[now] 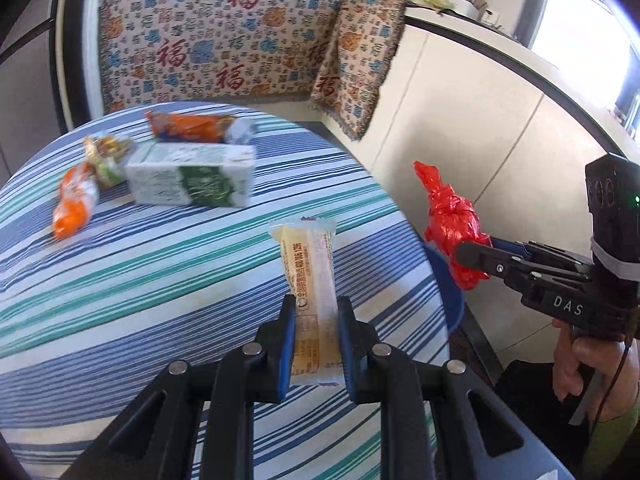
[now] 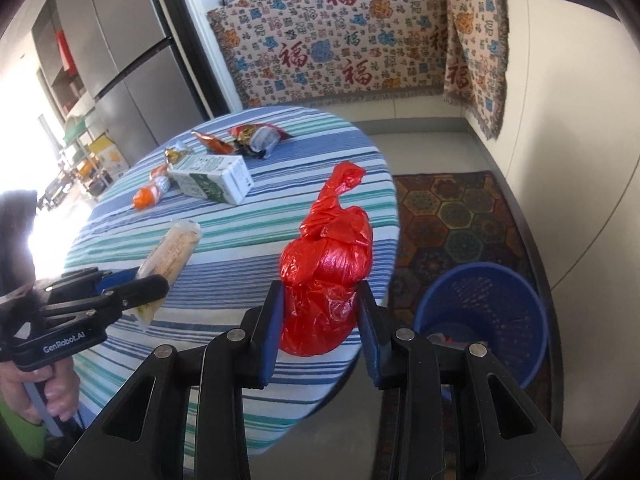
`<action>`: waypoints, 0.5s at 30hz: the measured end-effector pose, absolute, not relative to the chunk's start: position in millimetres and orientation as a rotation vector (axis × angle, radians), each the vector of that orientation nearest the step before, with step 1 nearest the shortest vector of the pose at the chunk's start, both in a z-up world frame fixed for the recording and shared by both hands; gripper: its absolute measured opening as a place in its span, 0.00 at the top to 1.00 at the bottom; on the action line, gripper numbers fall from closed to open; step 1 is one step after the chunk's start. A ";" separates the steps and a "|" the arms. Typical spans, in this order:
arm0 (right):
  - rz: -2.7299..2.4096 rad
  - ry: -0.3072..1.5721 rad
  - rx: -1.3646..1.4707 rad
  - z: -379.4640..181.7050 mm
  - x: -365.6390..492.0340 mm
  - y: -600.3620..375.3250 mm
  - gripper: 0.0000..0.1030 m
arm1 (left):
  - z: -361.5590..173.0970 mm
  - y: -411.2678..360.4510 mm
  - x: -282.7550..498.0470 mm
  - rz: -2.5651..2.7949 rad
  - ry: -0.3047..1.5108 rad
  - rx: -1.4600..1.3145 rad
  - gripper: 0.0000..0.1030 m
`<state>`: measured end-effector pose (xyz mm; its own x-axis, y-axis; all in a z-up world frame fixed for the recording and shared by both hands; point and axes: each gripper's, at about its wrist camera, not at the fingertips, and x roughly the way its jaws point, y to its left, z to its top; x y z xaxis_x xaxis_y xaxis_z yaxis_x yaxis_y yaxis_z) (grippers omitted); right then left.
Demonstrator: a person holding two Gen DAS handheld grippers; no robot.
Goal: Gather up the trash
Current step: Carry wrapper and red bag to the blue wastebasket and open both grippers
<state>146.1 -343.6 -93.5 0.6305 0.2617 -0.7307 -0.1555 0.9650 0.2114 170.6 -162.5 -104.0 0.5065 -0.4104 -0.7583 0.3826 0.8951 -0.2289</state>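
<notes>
With our left gripper clamped on the yellow wrapper and our right gripper on the knotted red bag over the table's near right edge, either could slip short of the blue bin at right.

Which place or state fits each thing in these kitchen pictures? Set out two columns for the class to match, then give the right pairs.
Things:
1. red plastic bag
2. pale snack wrapper
3. milk carton
4. blue bin

Places or states:
A. lying on the striped tablecloth
B. standing on the floor beside the table
C. held by the left gripper
D. held by the right gripper

Pairs: 1-D, 2-C, 3-A, 4-B
</notes>
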 end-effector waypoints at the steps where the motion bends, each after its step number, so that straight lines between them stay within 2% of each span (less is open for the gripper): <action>1: 0.224 0.856 0.134 -90.4 146.4 -353.2 0.66 | -102.2 -171.1 172.4 -0.493 0.920 -0.027 0.81; 6: 0.162 0.882 0.115 -81.1 153.4 -400.2 0.66 | -93.0 -220.7 183.7 -0.573 0.907 -0.003 0.81; 15: 0.023 0.963 0.077 -103.5 164.8 -489.7 0.66 | -97.0 -326.3 209.4 -0.708 0.929 0.010 0.81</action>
